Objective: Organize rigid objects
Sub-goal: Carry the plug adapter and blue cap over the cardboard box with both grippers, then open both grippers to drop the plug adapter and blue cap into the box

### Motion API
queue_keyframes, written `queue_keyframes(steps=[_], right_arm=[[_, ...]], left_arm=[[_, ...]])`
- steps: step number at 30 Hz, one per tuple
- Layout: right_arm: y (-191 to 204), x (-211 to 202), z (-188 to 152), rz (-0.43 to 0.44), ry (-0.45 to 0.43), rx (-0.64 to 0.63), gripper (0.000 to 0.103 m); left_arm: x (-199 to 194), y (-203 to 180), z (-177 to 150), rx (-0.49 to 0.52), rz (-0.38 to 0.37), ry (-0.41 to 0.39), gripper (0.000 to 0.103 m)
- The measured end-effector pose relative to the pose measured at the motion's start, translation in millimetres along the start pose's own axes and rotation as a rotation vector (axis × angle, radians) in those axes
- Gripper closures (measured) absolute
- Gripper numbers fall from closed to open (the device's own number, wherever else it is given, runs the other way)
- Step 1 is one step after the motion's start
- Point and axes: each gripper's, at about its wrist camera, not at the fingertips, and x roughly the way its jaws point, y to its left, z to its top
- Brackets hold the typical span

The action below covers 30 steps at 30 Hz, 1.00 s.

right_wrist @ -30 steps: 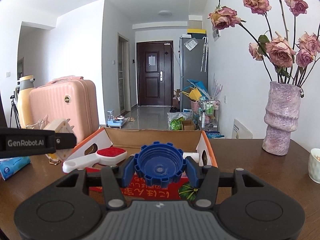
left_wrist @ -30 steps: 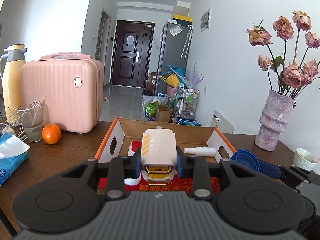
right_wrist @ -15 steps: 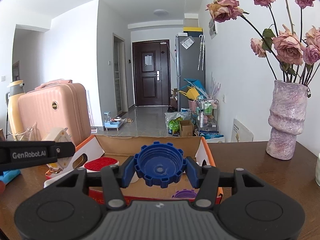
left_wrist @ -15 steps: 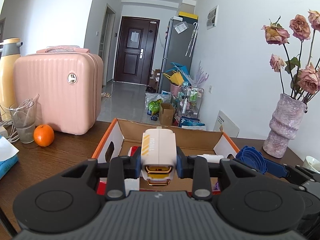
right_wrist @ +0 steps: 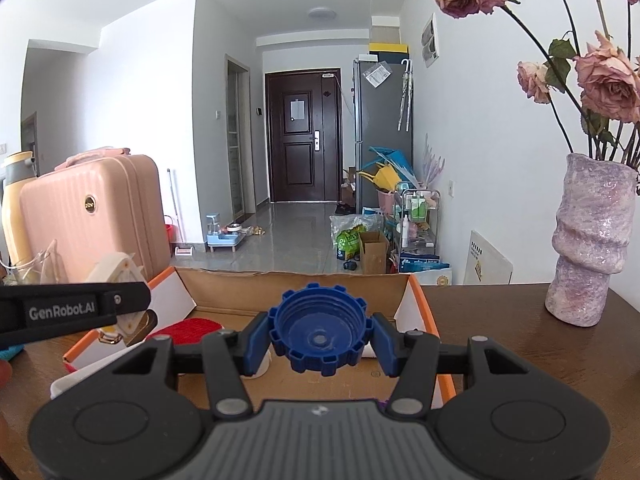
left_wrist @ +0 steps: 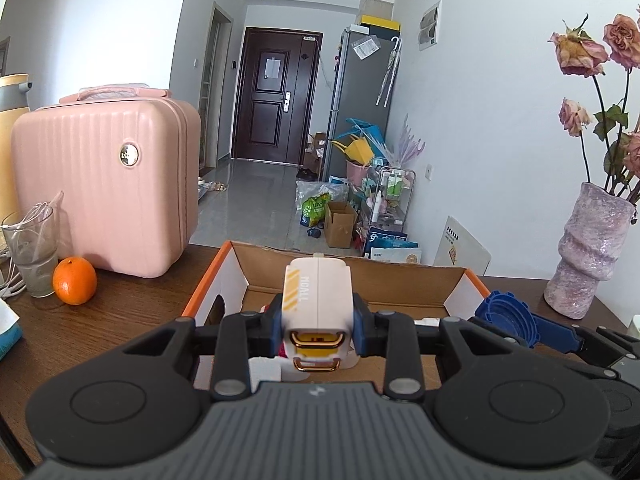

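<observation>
on your far left a clear glass [left_wrist: 30, 250] stands on the wooden table [left_wrist: 120, 312], with an orange [left_wrist: 74, 281] just beside it and the pink hard-shell case [left_wrist: 106, 192] behind both. a yellow flask [right_wrist: 16, 200] stands at the case's left.

your left gripper [left_wrist: 318, 322] is clamped on a white power bank [left_wrist: 317, 300] with yellow stripes and a gold clasp, the blue pads [left_wrist: 360, 330] pressed against its two sides. it hangs over the near left part of the open cardboard box [left_wrist: 360, 276], whose rim is orange. under it, inside the box, a white object with red on it shows only in part; you cannot tell what it is from here.

your right gripper [right_wrist: 319, 338] holds a blue ribbed cap [right_wrist: 319, 334], hollow side facing the camera, gripped from both sides at a middling width. it sits above the box's floor, near the right wall. a red brush pad [right_wrist: 196, 326] lies in the box to its left.

at the far right, a mottled lilac vase [right_wrist: 592, 240] of dried pink roses [right_wrist: 608, 80] stands on the table, well apart from the box.
</observation>
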Motion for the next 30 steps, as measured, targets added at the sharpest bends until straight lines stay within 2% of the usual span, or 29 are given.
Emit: queue_keyframes(steps=[30], right_arm=[[0.6,40.1,2.0,-0.026,0.071,-0.038,0.050]], left_arm=[[50.8,-2.0,5.8,0.065,0.030,0.050,0.071]])
